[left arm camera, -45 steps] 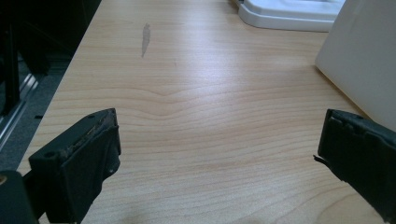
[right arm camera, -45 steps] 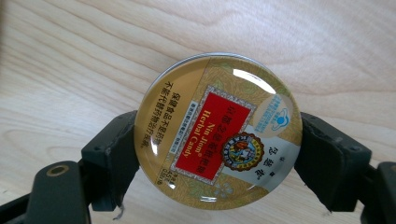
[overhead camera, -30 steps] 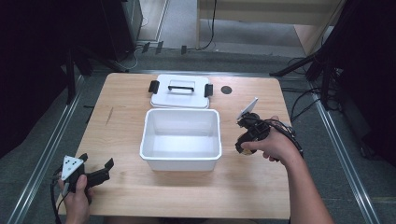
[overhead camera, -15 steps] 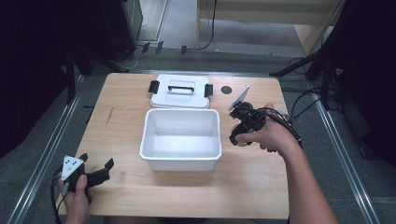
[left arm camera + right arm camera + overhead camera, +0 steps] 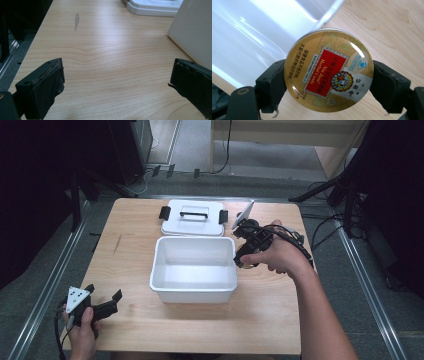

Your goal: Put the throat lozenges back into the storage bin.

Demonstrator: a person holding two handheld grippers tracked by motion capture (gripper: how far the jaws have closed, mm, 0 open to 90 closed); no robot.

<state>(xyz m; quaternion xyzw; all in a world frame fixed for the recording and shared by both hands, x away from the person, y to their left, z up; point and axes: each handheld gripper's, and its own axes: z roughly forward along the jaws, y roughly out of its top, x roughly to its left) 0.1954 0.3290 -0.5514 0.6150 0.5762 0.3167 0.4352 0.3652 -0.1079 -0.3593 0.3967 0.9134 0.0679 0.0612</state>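
The right hand-held gripper (image 5: 329, 82), clamping a candy tin (image 5: 329, 70), has moved toward the white bin (image 5: 194, 290); left hand-held gripper (image 5: 117, 82) stays open

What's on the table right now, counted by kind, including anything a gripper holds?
White bin: 1
White lid with black handle: 1
Round candy tin, clamped in the right gripper: 1
Total: 3
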